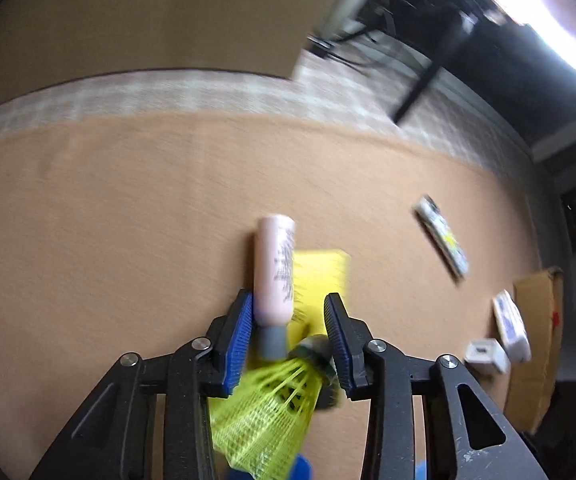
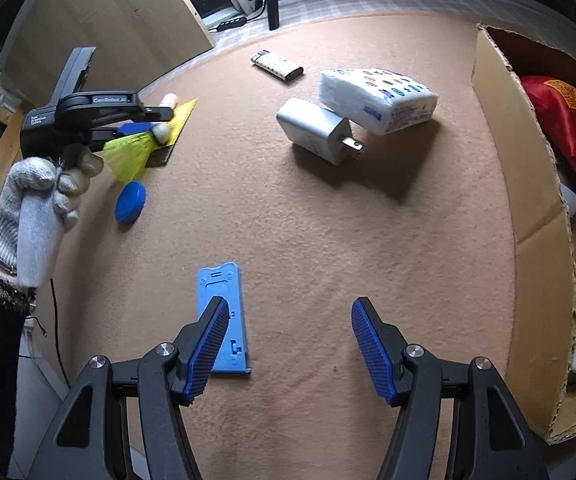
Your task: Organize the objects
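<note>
Right claw (image 2: 288,344) is seen spread wide w/ nothing between pads, above tan worktop (image 2: 308,240). Cardboard box (image 2: 528,208) sits at right edge, w/ red bag and white bottle inside. Tissue pack (image 2: 376,94) lies touching grey charger (image 2: 316,130). Blue plate (image 2: 223,312) lies flat under right claw. Left claw (image 1: 288,336) is part-closed on yellow shuttlecock (image 1: 271,404), beside pink tube (image 1: 273,268).

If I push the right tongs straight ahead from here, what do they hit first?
Probably bare carpet. The right tongs stand open, the blue plate under their left finger. Farther along that line sit the charger and tissue pack; depth is hard to judge.
</note>
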A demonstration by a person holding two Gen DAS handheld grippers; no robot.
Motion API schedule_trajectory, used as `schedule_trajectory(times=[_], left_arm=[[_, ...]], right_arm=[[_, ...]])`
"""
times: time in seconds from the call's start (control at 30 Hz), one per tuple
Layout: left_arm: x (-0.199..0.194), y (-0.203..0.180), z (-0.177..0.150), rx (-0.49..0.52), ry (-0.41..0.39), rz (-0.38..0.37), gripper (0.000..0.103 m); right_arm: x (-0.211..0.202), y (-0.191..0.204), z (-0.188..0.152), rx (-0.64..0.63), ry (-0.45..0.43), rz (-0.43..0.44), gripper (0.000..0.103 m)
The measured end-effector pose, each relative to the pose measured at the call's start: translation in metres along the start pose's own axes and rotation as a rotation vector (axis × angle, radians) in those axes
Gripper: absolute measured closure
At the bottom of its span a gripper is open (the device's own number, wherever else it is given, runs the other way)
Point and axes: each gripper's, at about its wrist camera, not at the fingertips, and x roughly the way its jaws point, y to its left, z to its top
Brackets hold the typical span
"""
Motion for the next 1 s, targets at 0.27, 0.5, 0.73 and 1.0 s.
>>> schedule_trajectory(times=[0.27, 0.5, 0.73, 1.0], left_arm=[[0.008, -0.041, -0.025, 0.091, 0.039, -0.056, 0.071], [0.014, -0.086, -0.064, 0.217, 0.089, -0.095, 0.072], [0.008, -0.109, -0.106, 0.287, 0.128, -0.134, 0.072], [-0.04, -0.091, -0.142, 0.258, 0.038, -0.127, 0.058]], right_arm=[[-0.003, 0.002, -0.006, 0.005, -0.004, 0.006, 0.043], [-0.007, -0.002, -0.01, 0.016, -0.011, 0.009, 0.043], [-0.013, -0.007, -0.013, 0.029, -0.026, 0.017, 0.043], [-0.02, -0.01, -0.015, 0.035, -0.044, 0.022, 0.043]])
